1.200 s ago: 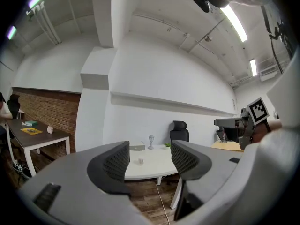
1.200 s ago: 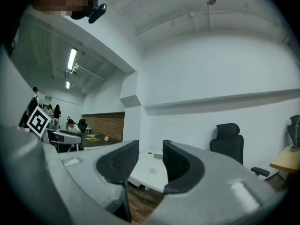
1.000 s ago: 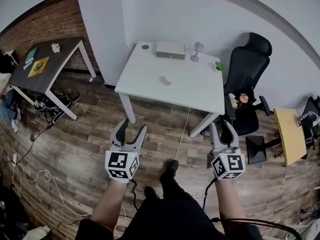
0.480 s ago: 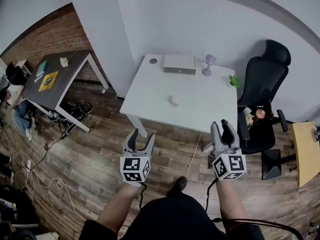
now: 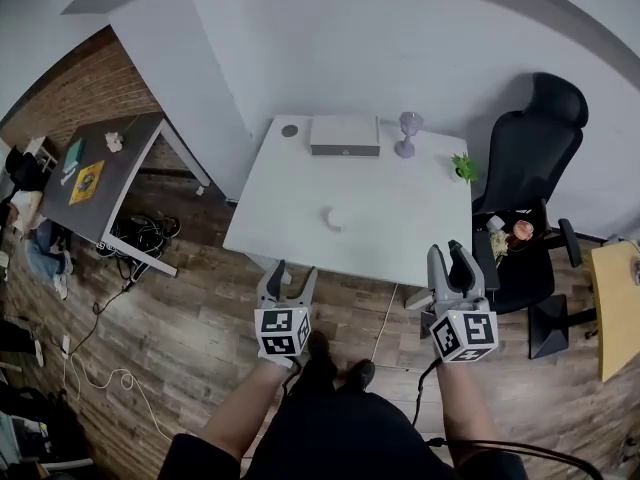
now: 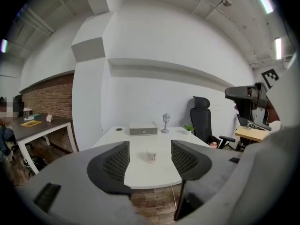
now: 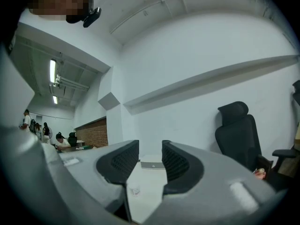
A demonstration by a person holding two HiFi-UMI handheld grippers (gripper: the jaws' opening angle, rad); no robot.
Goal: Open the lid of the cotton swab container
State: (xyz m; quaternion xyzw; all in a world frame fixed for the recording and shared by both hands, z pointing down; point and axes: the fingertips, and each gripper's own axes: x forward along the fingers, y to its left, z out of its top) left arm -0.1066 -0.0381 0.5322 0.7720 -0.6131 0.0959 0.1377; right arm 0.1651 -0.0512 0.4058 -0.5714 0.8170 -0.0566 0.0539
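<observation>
A small clear cotton swab container (image 5: 335, 219) stands near the middle of the white table (image 5: 420, 218); it also shows in the left gripper view as the container (image 6: 150, 156) and low in the right gripper view as the container (image 7: 135, 190). My left gripper (image 5: 292, 270) hangs over the wooden floor just short of the table's front edge, jaws apart and empty. My right gripper (image 5: 446, 252) is held at the table's front right corner, jaws a little apart with nothing between them. Both are well short of the container.
On the table's far edge sit a grey box (image 5: 344, 135), a small lamp-shaped ornament (image 5: 406, 133), a round disc (image 5: 289, 130) and a little green plant (image 5: 463, 167). A black office chair (image 5: 525, 158) stands right of the table. A dark side table (image 5: 90, 168) is at left.
The view has come closer to the white table and both grippers have moved forward toward its front edge. Neither gripper's jaws changed.
</observation>
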